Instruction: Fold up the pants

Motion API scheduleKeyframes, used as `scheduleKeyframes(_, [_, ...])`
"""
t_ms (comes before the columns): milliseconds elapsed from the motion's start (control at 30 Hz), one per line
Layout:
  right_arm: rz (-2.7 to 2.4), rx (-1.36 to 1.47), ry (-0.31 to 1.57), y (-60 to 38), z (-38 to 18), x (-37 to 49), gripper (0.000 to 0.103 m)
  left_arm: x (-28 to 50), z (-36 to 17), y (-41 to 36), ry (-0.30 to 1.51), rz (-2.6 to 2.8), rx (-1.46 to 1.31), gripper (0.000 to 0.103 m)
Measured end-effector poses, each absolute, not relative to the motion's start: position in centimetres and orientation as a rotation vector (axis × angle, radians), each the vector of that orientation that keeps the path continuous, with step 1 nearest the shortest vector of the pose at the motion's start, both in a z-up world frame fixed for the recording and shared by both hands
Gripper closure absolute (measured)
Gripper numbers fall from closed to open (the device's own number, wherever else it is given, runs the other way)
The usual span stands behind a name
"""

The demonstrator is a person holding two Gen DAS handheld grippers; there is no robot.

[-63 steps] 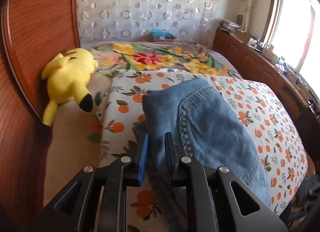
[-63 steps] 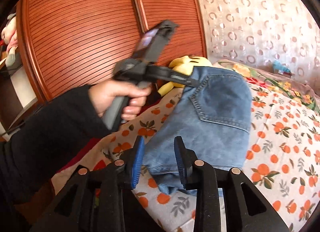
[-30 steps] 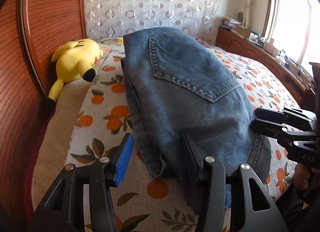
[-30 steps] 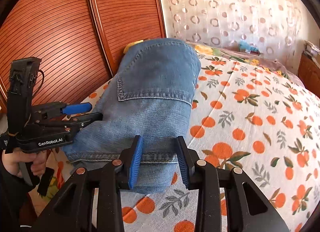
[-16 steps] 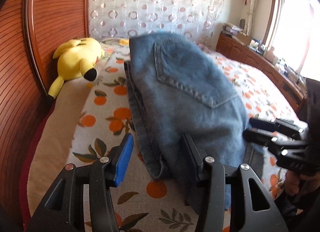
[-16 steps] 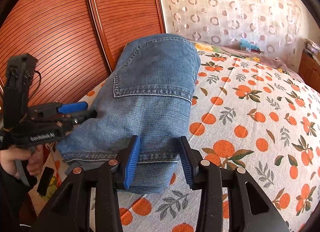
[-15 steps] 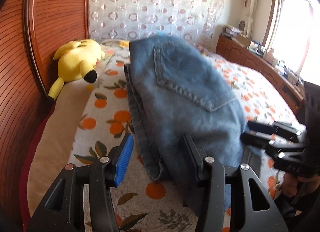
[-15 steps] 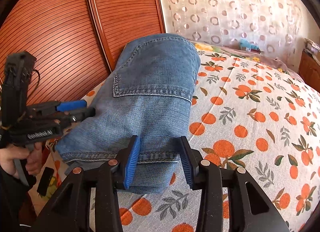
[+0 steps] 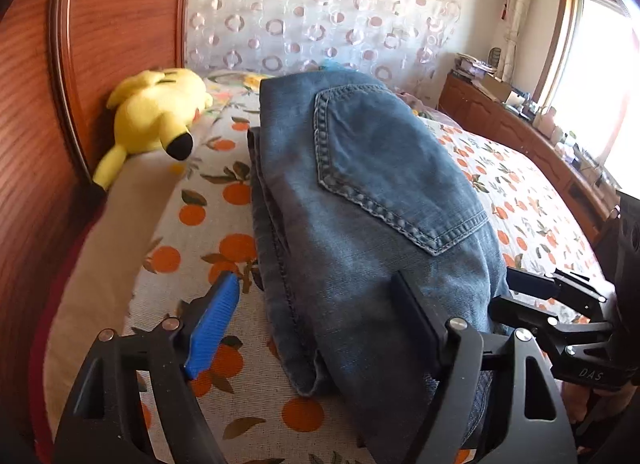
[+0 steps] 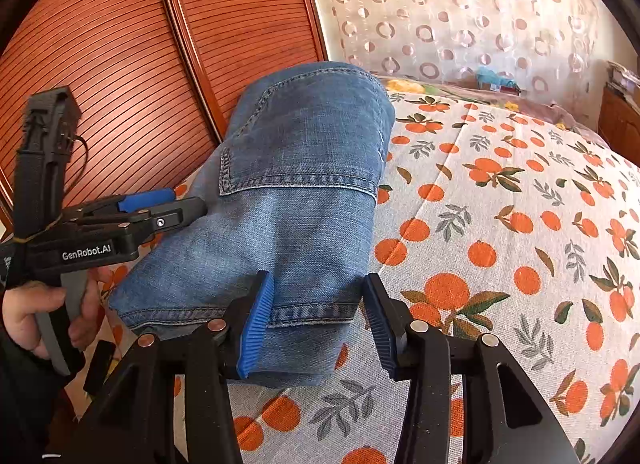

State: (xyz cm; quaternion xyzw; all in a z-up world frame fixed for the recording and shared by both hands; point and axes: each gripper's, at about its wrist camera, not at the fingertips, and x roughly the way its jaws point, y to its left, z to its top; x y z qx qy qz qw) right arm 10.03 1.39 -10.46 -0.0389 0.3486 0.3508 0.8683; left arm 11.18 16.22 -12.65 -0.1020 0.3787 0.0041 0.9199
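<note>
Right wrist view: folded jeans [image 10: 296,200] on orange-print bedspread [image 10: 500,224], right gripper [image 10: 320,316] and left gripper [image 9: 320,328] both spread wide, apparently gripping nothing. A finger snagging the hem could undo the fold

A bed [image 10: 520,200] covered by an orange-fruit print bedspread fills the room's centre. Ribbed reddish wood panels [image 10: 100,64] line one side, and a curtain [image 9: 320,12] with ring motifs hangs behind the head end. A bright window [image 9: 600,76] lights a cluttered low wooden cabinet [image 9: 520,132] along the opposite side. A yellow plush toy [image 9: 156,116] lies by the panels.
</note>
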Motion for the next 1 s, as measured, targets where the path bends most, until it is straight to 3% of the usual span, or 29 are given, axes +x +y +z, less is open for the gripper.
scheduleKeyframes(333, [0.728, -0.082, 0.722, 1.5, -10.4, 9.8, 0.055, 10.3, -10.7, 15.0, 0.745, -0.070, -0.247, 0.024])
scheduleKeyframes(500, [0.735, -0.084, 0.717, 0.7, -9.0, 10.4, 0.054, 11.6, -11.9, 14.4, 0.810, -0.059, -0.215, 0.025])
scheduleKeyframes(767, [0.744, -0.168, 0.679, 0.5, -5.3, 16.9, 0.050, 12.3, -13.4, 15.5, 0.851, -0.090, -0.289, 0.021])
scheduleKeyframes(1000, [0.829, -0.195, 0.706, 3.5, -5.4, 23.7, 0.046, 12.8, -13.1, 15.5, 0.862, -0.085, -0.293, 0.017])
